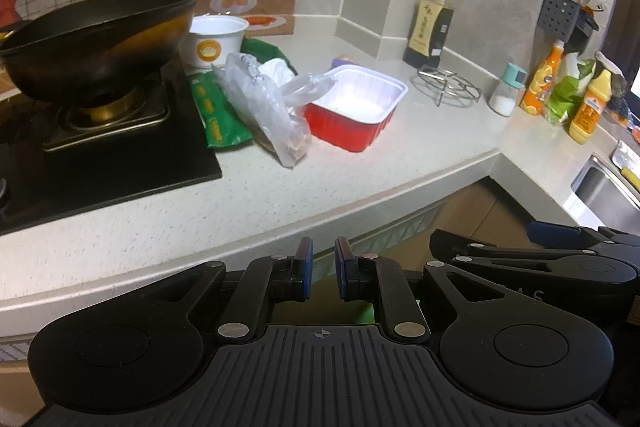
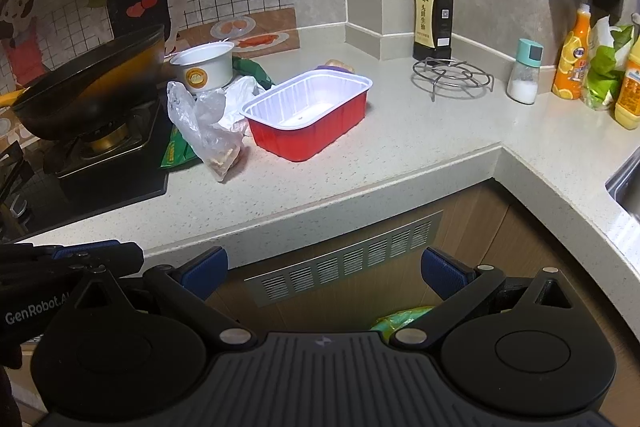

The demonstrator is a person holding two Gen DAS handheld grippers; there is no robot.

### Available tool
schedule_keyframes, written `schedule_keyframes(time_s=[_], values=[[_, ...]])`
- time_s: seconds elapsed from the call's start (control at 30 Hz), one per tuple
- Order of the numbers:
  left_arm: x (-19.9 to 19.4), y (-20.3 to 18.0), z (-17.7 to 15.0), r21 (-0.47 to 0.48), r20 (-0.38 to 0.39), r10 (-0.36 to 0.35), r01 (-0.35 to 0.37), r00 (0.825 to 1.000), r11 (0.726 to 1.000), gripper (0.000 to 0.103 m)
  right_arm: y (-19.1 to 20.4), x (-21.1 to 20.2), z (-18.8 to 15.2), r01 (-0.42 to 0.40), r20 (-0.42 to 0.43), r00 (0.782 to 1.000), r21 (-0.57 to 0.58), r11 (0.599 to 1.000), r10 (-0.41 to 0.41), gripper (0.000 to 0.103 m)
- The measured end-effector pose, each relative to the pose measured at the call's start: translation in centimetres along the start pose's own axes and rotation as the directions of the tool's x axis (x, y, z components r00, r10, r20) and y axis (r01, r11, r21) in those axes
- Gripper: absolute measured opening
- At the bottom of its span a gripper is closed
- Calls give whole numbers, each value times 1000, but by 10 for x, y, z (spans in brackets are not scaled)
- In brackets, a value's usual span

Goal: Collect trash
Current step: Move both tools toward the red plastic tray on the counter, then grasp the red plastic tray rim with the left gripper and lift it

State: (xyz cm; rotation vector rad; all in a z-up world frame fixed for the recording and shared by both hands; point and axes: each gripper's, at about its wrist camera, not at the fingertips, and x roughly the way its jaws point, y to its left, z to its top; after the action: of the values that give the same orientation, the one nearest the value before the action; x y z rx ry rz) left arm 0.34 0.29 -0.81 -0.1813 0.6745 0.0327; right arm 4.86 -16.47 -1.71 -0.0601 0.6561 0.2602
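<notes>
we judge the red-walled, white-lined plastic tray (image 2: pixel 310 117) light, stiff, best pinched at its rim; left gripper (image 1: pixel 324 273) nearly closed on nothing, right gripper (image 2: pixel 324 273) spread wide, empty.

You have bare counter (image 2: pixel 360 163) in front of the red tray (image 2: pixel 310 117). The wok (image 2: pixel 88 87) overhangs the left side; the wire rack (image 2: pixel 452 75) stands right.

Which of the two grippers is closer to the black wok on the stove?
Left. The left gripper hangs off the counter edge on the wok's side; the right gripper sits farther along, toward the corner and sink.
</notes>
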Motion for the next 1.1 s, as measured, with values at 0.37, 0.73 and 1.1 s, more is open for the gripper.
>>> schedule_keyframes(time_s=[0.37,0.73,1.1], values=[[11,12,2,-31,-9,-19,18,1000,999,15,5,9,4,11,-12,1000,-2,1000,-11,103],[38,40,20,-41,-26,-68,67,997,997,15,21,31,18,55,-21,998,1,998,-55,103],[83,69,62,5,-53,-219,220,974,976,15,38,47,46,239,191,953,0,971,-234,103]])
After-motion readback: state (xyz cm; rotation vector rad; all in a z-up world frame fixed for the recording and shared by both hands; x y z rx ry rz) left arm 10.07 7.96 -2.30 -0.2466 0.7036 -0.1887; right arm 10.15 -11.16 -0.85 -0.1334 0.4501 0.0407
